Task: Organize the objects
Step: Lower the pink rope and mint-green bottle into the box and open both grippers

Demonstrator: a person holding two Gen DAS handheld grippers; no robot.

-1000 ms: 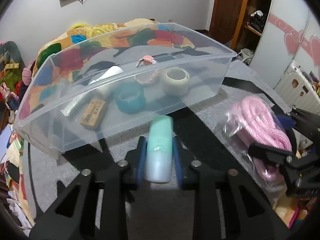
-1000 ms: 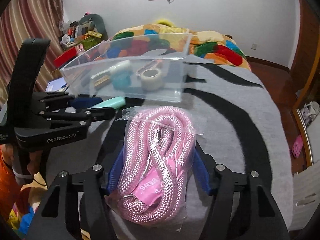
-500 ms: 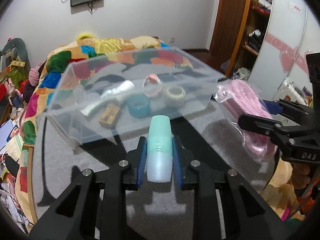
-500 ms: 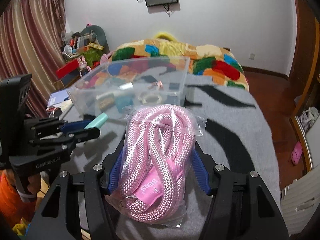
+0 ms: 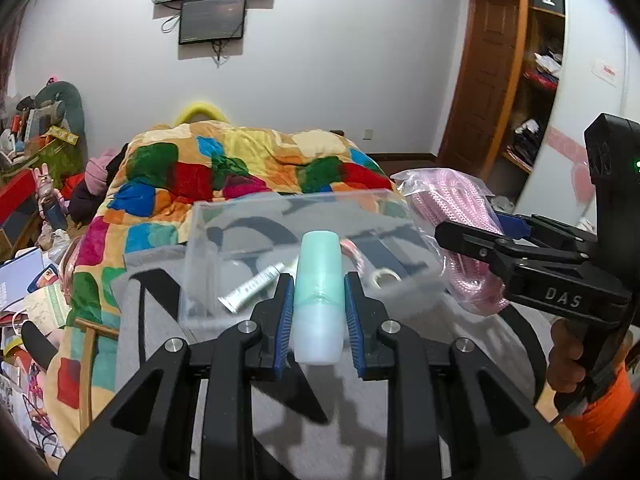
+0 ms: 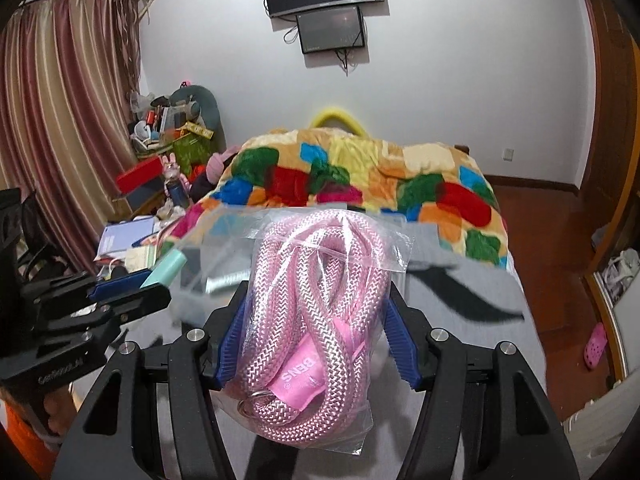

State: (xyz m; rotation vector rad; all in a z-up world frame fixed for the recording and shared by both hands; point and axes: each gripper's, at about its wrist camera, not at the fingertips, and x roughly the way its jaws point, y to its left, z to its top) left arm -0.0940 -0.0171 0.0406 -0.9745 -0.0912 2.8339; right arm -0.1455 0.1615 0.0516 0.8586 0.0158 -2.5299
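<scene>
On my left wrist camera, my left gripper (image 5: 318, 312) is pinching a mint-green tube (image 5: 319, 296) between its blue pads (image 5: 285, 320), the tube pointing forward and held above the grey blanket (image 5: 160, 280). Just beyond it sits the clear plastic bin (image 5: 280, 216), with a small silver tube (image 5: 252, 288) and a roll of tape (image 5: 384, 277) lying inside. To the right my right gripper (image 5: 476, 236) holds the bagged pink rope (image 5: 452, 200) beside the bin's right end

On my right wrist camera, the right gripper (image 6: 316, 344) is clamped on the bagged pink rope (image 6: 316, 304), which hides most of the bin (image 6: 216, 248) behind it. The left gripper (image 6: 144, 284) shows at the left edge with the mint-green tube (image 6: 166, 266) in its grip
</scene>
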